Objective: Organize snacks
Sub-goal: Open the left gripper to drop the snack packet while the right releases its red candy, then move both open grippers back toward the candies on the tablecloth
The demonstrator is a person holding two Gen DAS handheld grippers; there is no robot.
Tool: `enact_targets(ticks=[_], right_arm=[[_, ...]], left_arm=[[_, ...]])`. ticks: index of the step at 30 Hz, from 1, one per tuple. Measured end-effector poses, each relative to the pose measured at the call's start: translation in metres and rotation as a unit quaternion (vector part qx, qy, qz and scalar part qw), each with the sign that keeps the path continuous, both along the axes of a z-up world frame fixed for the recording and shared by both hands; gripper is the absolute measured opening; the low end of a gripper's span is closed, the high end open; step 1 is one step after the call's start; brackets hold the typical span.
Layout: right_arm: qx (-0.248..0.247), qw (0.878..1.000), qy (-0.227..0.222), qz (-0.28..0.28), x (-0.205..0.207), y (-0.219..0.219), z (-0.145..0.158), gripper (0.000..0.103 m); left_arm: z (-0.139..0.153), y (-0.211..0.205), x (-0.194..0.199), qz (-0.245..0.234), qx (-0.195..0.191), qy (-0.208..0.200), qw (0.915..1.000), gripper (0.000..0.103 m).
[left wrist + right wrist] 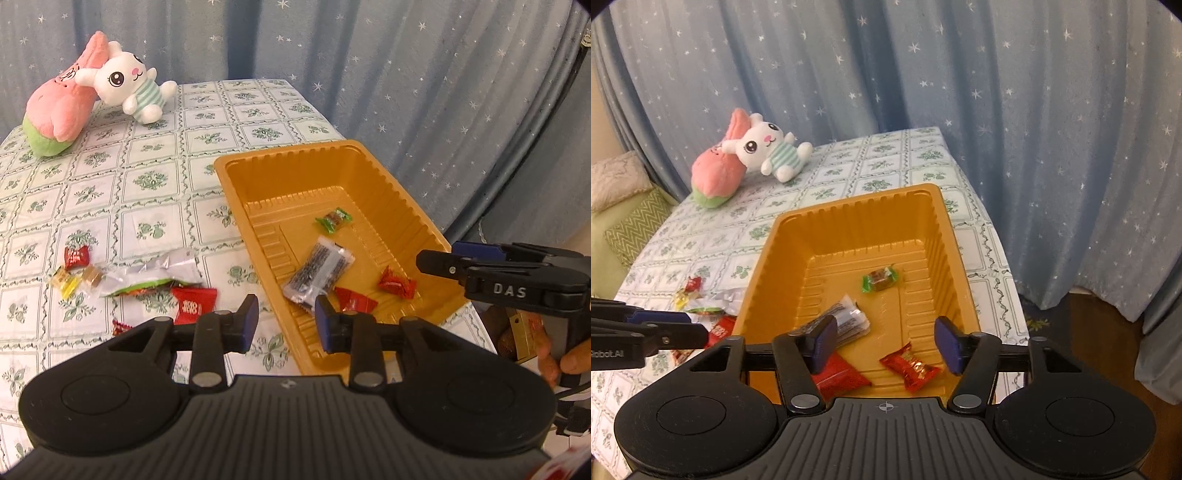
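Showing loose snack pile (147,280) only left view; both hand-held grippers (286,323) (886,341) released, empty

Four wrapped snacks (882,279) lie in orange tray (849,210).

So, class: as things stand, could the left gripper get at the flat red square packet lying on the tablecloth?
Probably yes. The left gripper hangs open and empty, with the flat red square packet just beyond its fingertip, uncovered.
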State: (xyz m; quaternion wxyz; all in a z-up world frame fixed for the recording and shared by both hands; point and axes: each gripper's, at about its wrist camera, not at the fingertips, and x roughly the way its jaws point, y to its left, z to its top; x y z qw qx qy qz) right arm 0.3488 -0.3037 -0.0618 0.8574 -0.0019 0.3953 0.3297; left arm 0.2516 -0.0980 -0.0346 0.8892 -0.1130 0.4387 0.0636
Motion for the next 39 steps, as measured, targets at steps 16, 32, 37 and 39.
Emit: enact_targets(ticks=[16,32,37,39], right_arm=[[0.012,1.0,0.017,-0.015,-0.061,-0.016,0.015,0.071],[-0.005,0.998,0.058,-0.034,-0.145,0.029,0.01,0.071],[-0.009,0.997,0.068,-0.042,-0.167,0.048,0.006,0.071],[-0.01,0.997,0.068,-0.045,-0.174,0.057,0.005,0.071]], left_arm=[[0.007,0.007,-0.052,-0.016,-0.001,0.0,0.9999,0.039],[0.001,0.066,-0.117,-0.045,-0.003,0.016,0.9989,0.04],[-0.002,0.083,-0.131,-0.059,-0.005,0.02,0.998,0.04],[-0.003,0.09,-0.135,-0.063,-0.005,0.021,0.9978,0.04]])
